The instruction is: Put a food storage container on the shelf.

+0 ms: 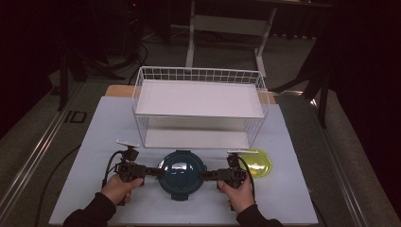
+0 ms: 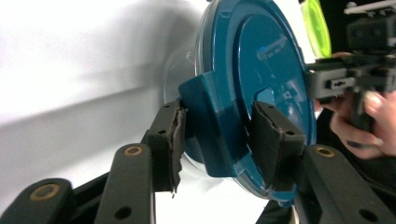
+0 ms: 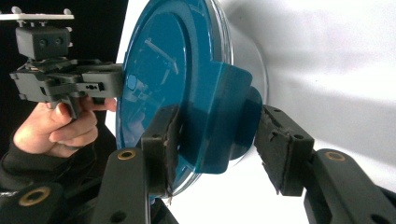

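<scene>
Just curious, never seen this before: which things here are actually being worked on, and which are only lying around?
In use:
teal-lidded container
left gripper, at its left clip
right gripper, at its right clip

Lying about:
wire rack
yellow-green lid

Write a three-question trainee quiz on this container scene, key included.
1. True or false: the yellow-green lid lies on the wire rack.
2. What does each hand-held gripper reach for on the teal-lidded container? A) side clip tabs B) lid centre C) base
3. Which hand-held gripper is nearer the yellow-green lid?

Key: 1. False, it lies on the table. 2. A. 3. The right hand-held gripper, not the left hand-held gripper.
</scene>
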`<state>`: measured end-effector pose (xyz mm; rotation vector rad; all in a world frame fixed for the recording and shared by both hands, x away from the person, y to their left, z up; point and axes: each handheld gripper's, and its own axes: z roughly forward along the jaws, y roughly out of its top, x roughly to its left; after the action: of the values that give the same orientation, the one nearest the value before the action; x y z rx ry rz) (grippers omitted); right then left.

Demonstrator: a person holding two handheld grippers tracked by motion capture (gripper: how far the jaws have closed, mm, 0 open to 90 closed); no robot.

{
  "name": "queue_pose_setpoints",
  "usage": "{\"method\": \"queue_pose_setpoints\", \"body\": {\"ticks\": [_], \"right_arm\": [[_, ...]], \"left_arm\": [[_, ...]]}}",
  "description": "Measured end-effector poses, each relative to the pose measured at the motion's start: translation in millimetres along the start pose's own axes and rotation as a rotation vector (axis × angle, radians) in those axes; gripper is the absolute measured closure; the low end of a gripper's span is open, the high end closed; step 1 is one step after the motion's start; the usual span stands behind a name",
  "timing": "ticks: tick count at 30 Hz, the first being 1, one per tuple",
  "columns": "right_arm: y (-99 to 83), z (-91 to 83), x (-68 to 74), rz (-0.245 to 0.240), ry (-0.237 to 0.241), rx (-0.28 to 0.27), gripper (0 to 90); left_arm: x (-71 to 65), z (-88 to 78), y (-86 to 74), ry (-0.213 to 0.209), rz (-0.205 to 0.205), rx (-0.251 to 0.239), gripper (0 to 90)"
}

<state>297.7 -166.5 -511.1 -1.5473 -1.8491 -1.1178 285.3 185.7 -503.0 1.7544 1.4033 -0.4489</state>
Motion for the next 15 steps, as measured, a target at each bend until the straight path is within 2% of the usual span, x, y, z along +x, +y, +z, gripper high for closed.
{"method": "queue_pose_setpoints", "body": {"ticks": [5, 15], "right_arm": [[-2.5, -1.0, 5.5, -0.032, -0.004, -0.001, 50.3], [-6.4, -3.2, 15.1, -0.096, -0.009, 0.003, 52.5]], "left_arm": [[0.7, -2.1, -2.9, -0.005, -0.031, -0.002, 57.8], [-3.7, -6.6, -11.7, 0.01, -0.036, -0.02, 60.7]]}}
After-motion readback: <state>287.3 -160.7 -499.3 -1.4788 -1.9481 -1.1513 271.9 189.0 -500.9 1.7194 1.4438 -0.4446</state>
